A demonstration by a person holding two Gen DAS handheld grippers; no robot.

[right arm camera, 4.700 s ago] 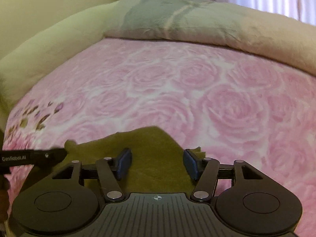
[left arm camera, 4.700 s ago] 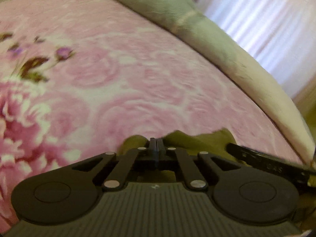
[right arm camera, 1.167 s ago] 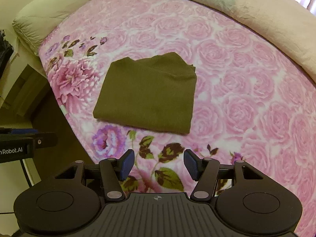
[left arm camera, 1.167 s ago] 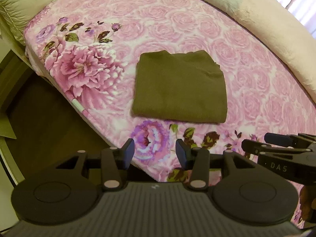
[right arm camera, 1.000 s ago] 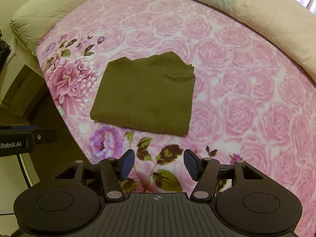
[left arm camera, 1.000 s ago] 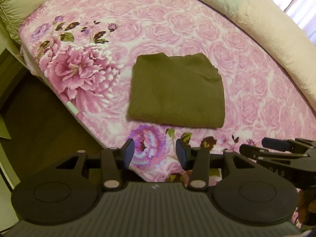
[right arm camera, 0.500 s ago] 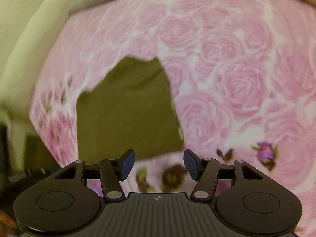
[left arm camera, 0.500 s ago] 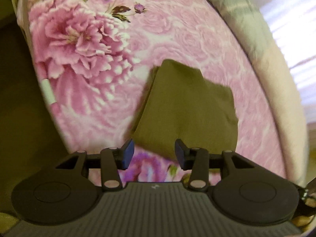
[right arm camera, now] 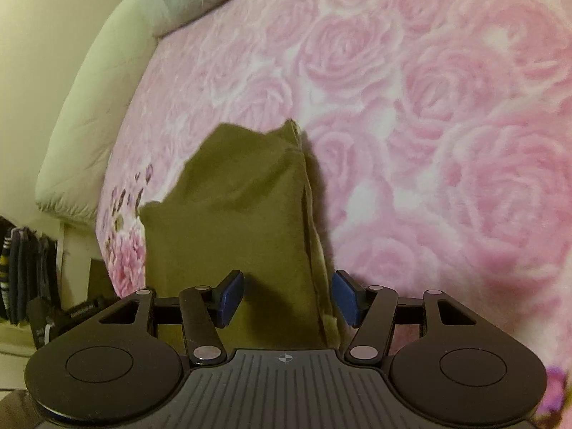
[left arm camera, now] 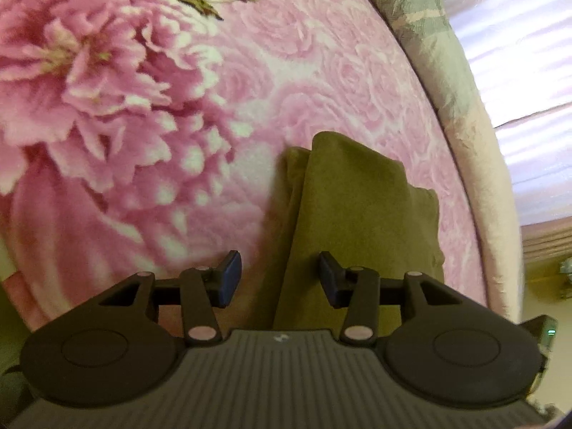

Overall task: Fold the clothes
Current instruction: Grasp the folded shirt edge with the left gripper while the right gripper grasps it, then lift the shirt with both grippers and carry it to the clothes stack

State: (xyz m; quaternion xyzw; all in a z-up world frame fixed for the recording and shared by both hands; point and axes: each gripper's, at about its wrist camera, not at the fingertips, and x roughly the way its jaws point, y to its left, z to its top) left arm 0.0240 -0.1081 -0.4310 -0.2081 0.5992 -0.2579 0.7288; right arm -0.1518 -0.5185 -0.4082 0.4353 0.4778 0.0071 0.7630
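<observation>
A folded olive-green garment (left arm camera: 357,207) lies on the pink rose-patterned blanket (left arm camera: 143,107). My left gripper (left arm camera: 279,275) hovers low over the garment's left folded edge. Its jaws are opening, the edge lies between them, and the pads press on nothing. In the right wrist view the same garment (right arm camera: 232,214) shows its layered right edge. My right gripper (right arm camera: 289,293) is open and straddles that edge, its pads clear of the cloth. The garment's near end is hidden behind both gripper bodies.
A pale green and beige quilt (left arm camera: 447,89) runs along the far side of the bed, with a light curtain (left arm camera: 518,53) behind it. A cream pillow (right arm camera: 89,114) lies at the bed's left end. Dark clothes (right arm camera: 25,271) hang beside the bed's edge.
Both grippers have come down and rolled, from high above the bed to just over the garment. The garment fills more of each view and has not moved.
</observation>
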